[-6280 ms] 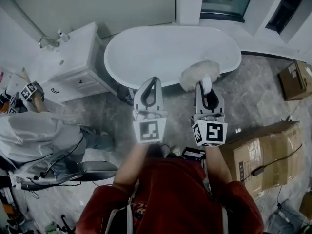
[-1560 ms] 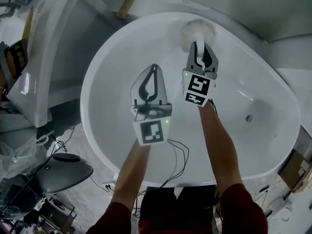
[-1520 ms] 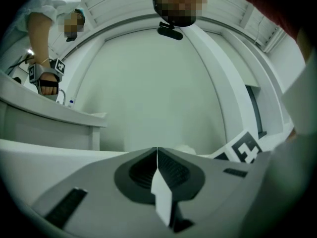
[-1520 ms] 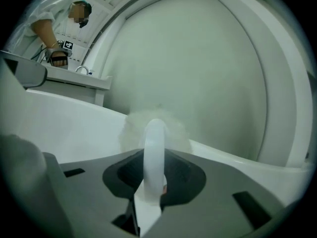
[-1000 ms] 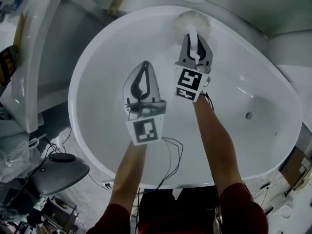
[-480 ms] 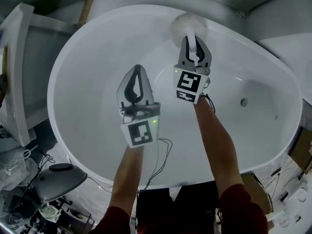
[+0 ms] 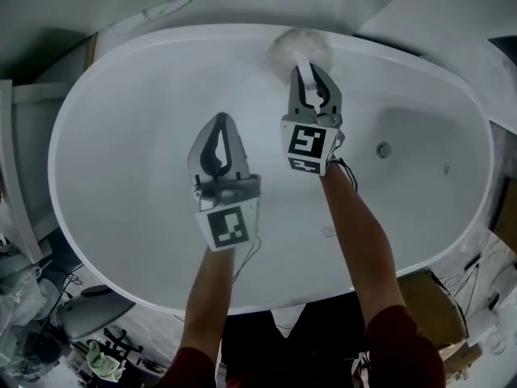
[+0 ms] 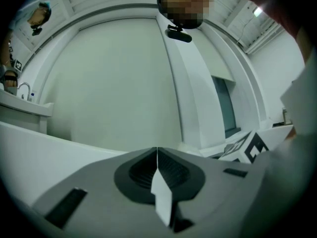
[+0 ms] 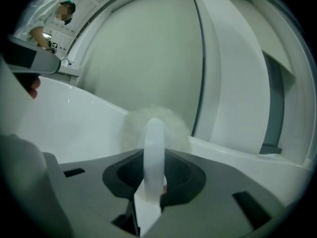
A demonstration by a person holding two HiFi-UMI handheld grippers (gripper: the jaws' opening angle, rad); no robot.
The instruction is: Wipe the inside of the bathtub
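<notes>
The white oval bathtub point(image 7: 105, 241) fills the head view. My right gripper point(image 7: 311, 83) is shut on the white handle point(image 9: 154, 148) of a fluffy pale wiping brush. The brush's head point(image 7: 300, 48) rests against the tub's far inner wall just below the rim, and it also shows ahead of the jaws in the right gripper view as the fluffy head point(image 9: 148, 125). My left gripper point(image 7: 216, 132) hovers over the tub's middle to the left, jaws shut together with nothing between them point(image 8: 157, 155).
The drain point(image 7: 384, 149) and a small overflow fitting point(image 7: 446, 169) sit at the tub's right end. A cardboard box point(image 7: 428, 293) stands at the near right, and a grey stool point(image 7: 89, 314) with cables at the near left. A white cabinet point(image 7: 16, 176) stands left. A person in white point(image 9: 42, 14) is at the sink.
I have gone from standing back from the tub to leaning over it. Over the last second the view turned; the brush head stayed on the far inner wall and both grippers shifted slightly.
</notes>
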